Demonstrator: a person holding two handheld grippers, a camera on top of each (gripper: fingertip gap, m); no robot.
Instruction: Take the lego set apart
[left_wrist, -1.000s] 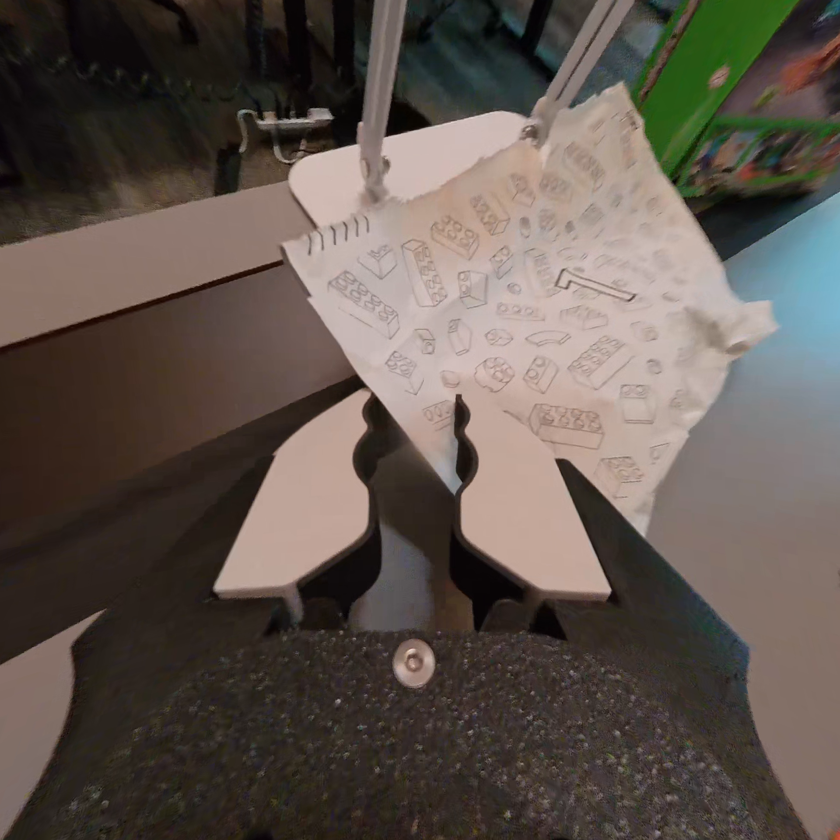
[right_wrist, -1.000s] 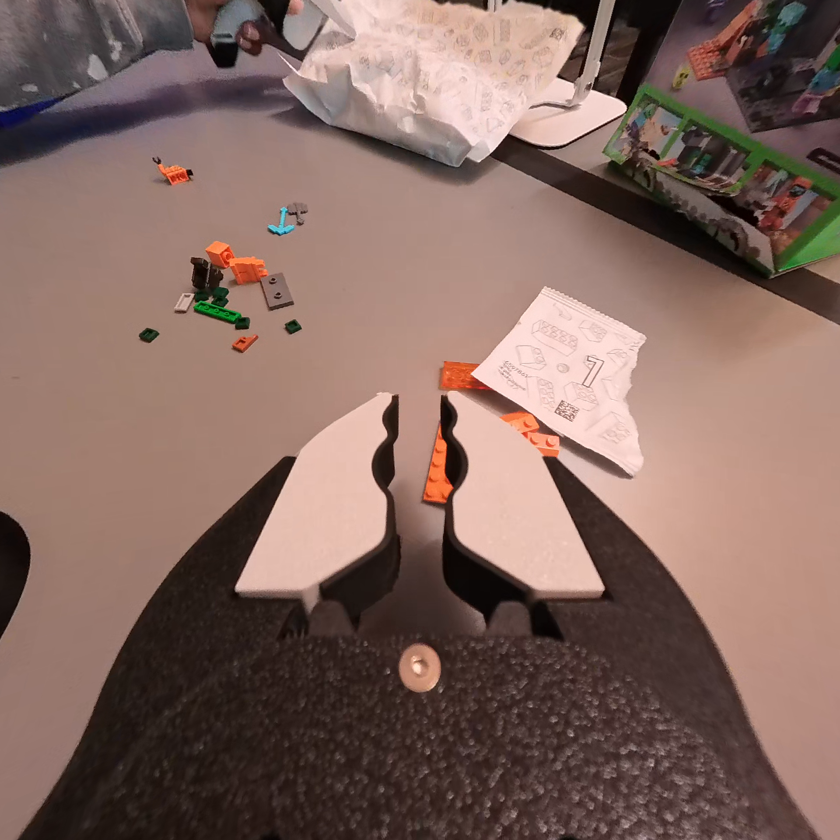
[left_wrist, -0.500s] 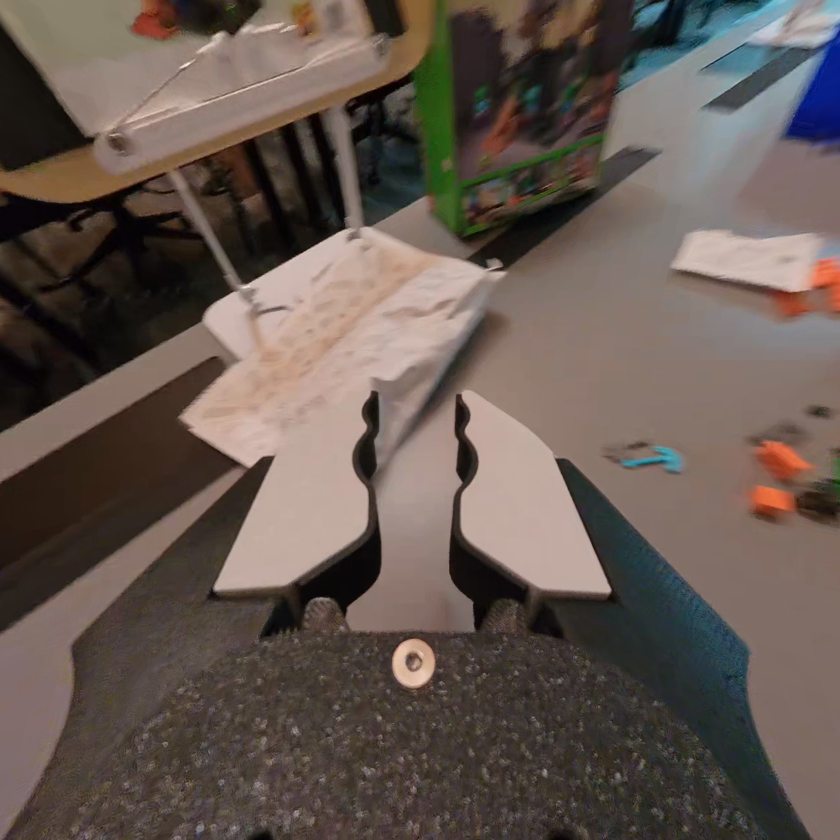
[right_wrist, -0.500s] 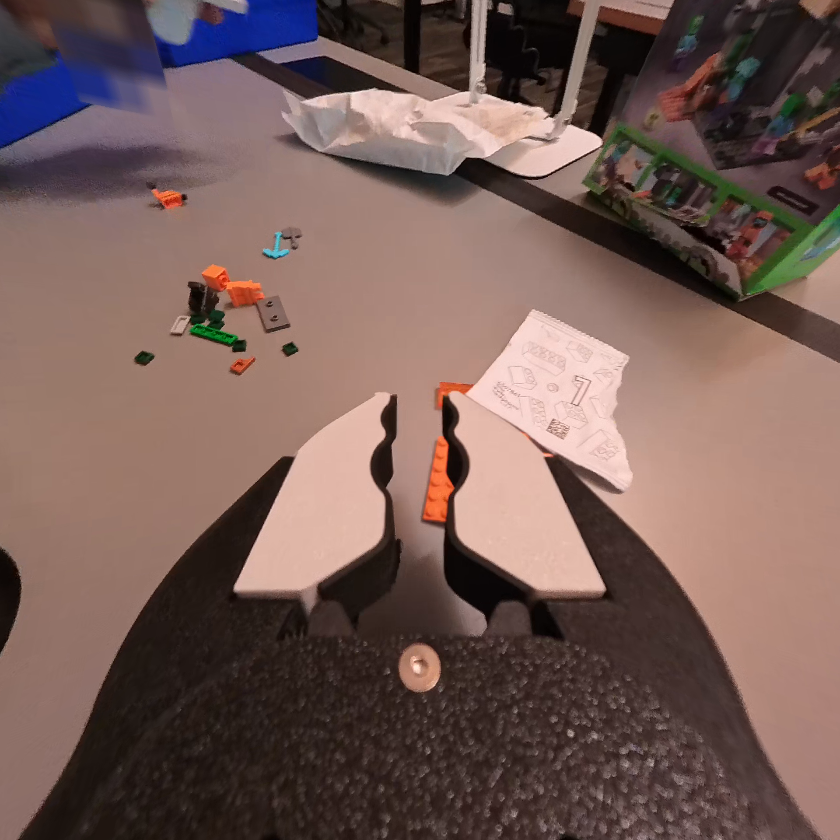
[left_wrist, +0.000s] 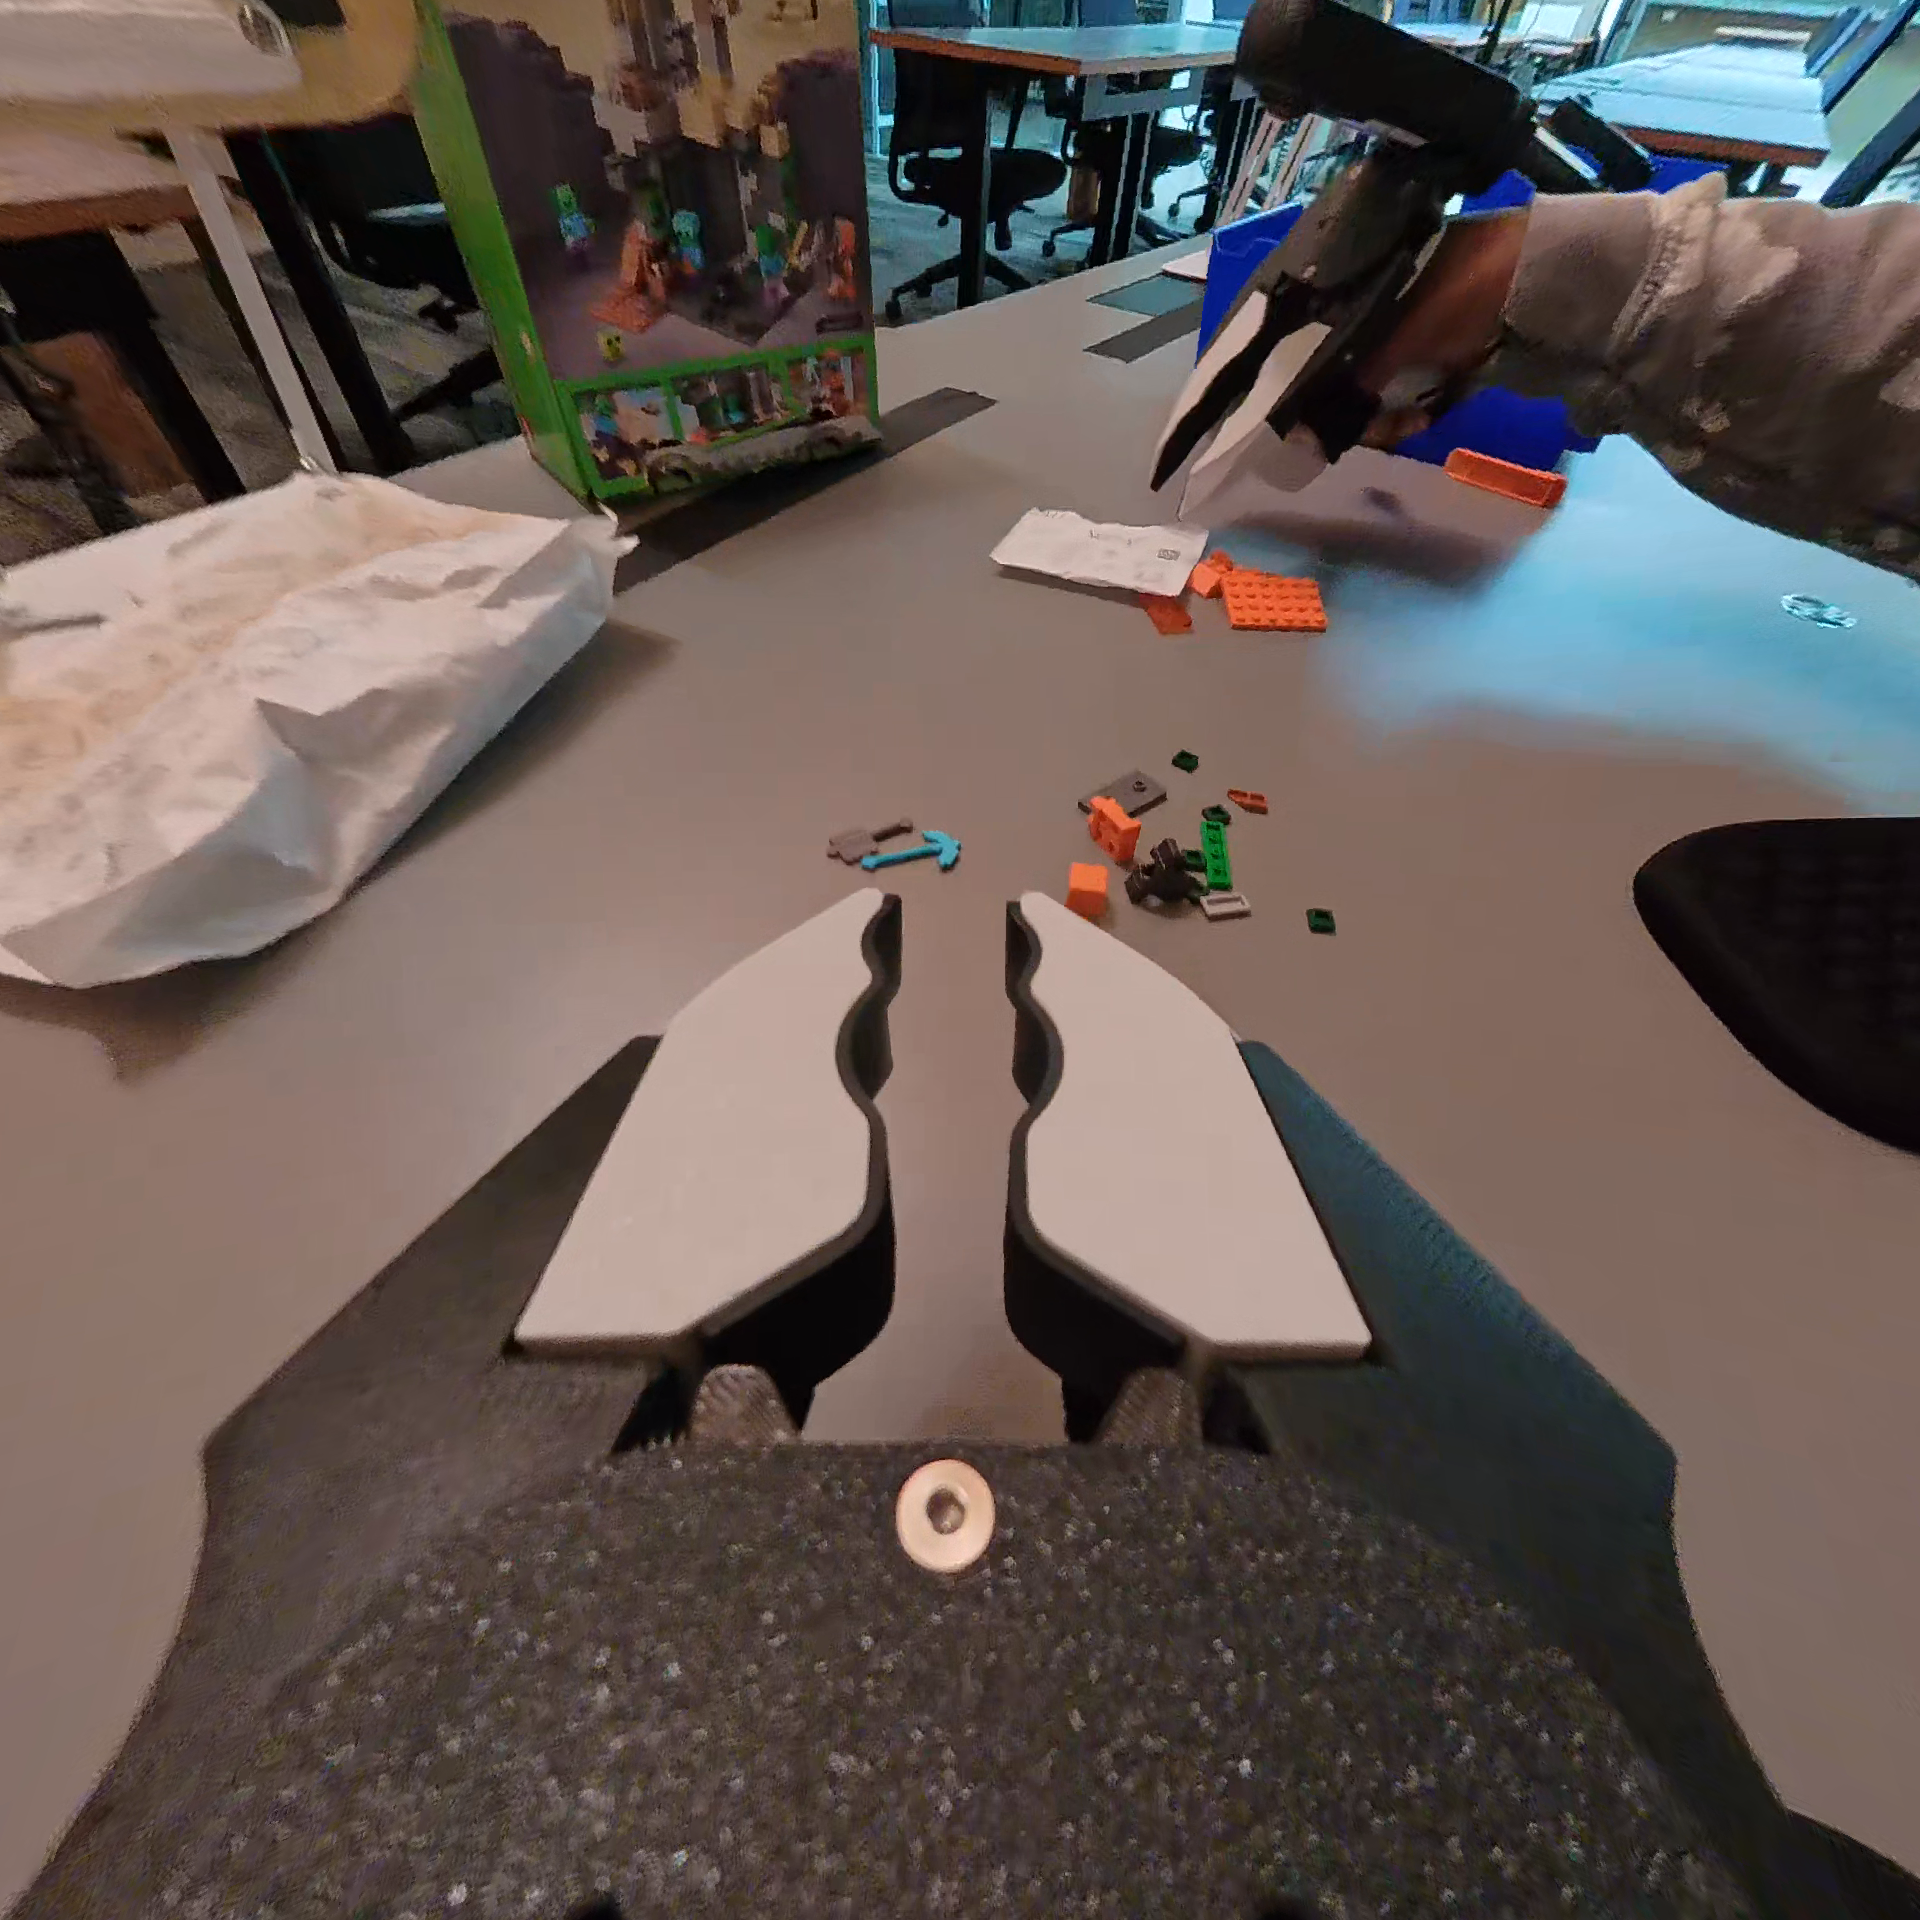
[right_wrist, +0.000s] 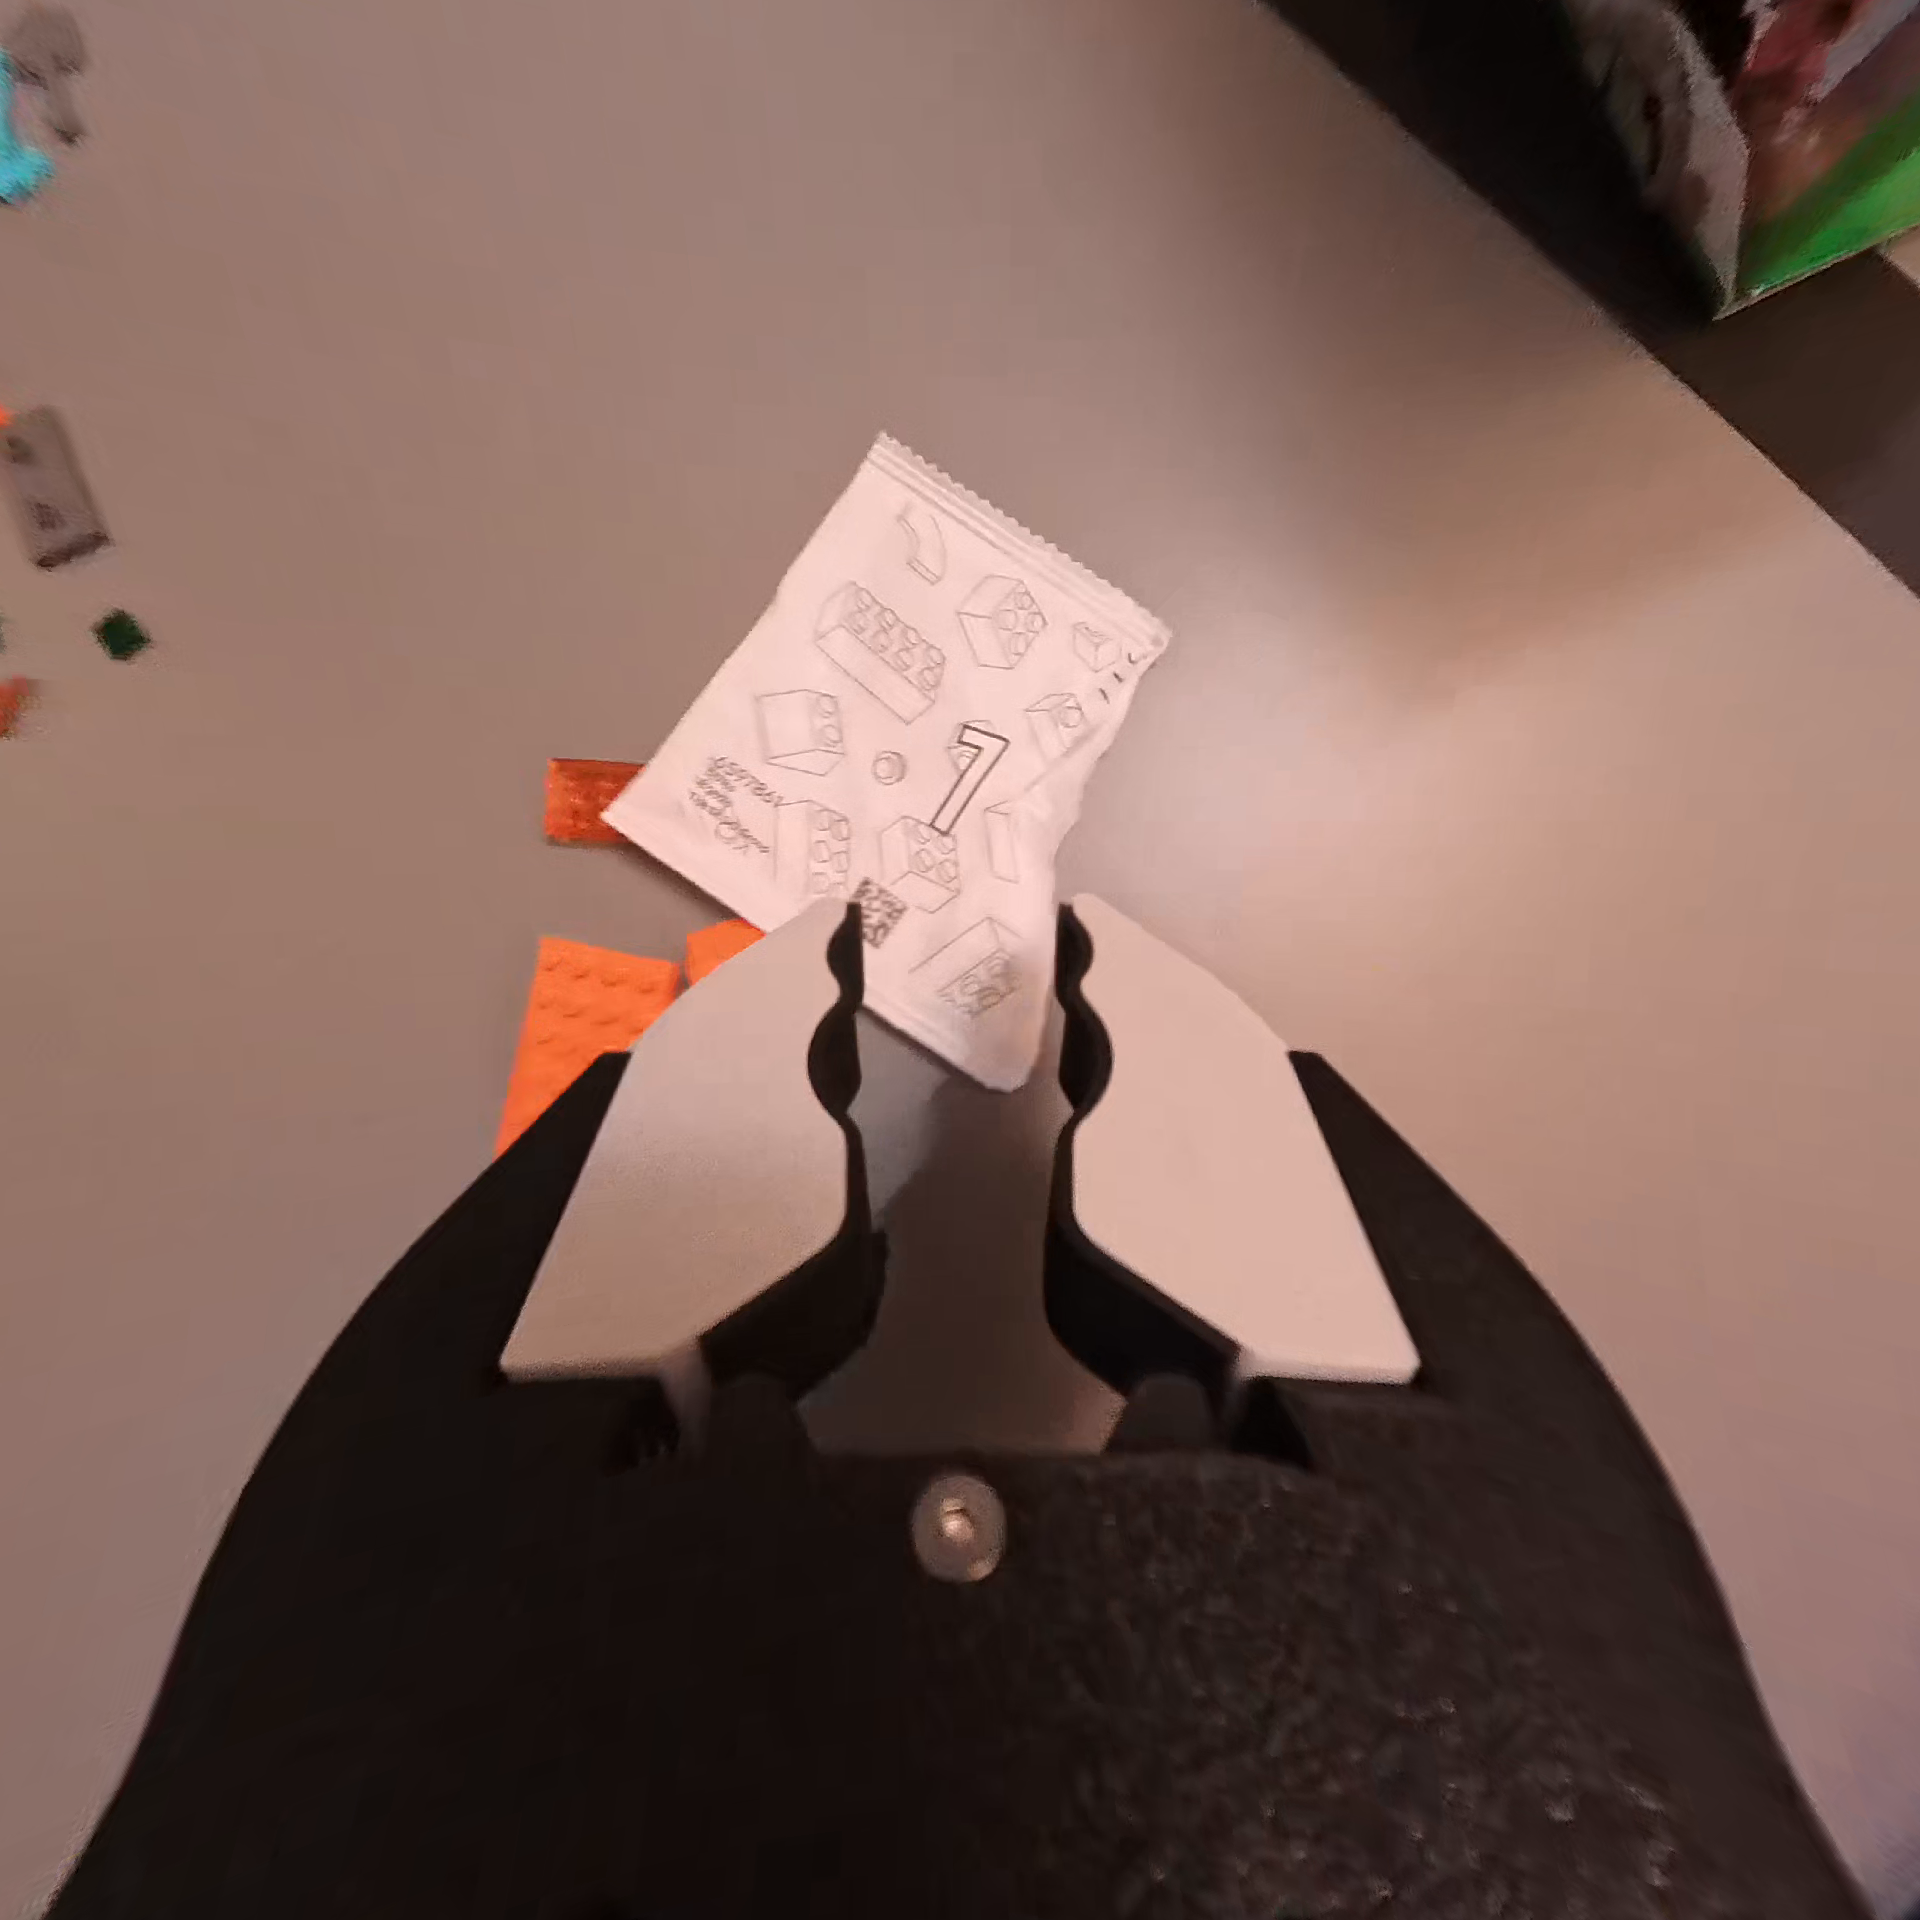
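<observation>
My left gripper (left_wrist: 951, 904) is open and empty, low over the grey table (left_wrist: 727, 727). Just ahead lie a blue pickaxe piece (left_wrist: 920, 852) and a scatter of small orange, green, black and grey lego pieces (left_wrist: 1164, 852). My right gripper (right_wrist: 956, 914) is open and points down at a small white paper bag (right_wrist: 914, 727). The bag's near corner lies between the fingertips, which do not press on it. Orange plates (right_wrist: 582, 1018) lie at the bag's left edge. The left wrist view shows the right gripper (left_wrist: 1179, 497) just above that bag (left_wrist: 1101, 545) and the plates (left_wrist: 1273, 603).
A large crumpled white paper bag (left_wrist: 260, 675) lies at the left. A green lego box (left_wrist: 675, 239) stands at the table's far edge. An orange brick (left_wrist: 1504, 478) and a blue bin (left_wrist: 1486, 416) are behind the right gripper. A black chair back (left_wrist: 1797, 956) is at the right. The gap from one gripper's tips to the other's is roughly 40 cm. To the blue pickaxe piece (left_wrist: 920, 852): left tips about 15 cm, right tips about 25 cm.
The large paper bag that hung at my left fingertips now lies on the table, and the left gripper has swung right and narrowed. The right gripper tipped down over the small bag and opened wider.
</observation>
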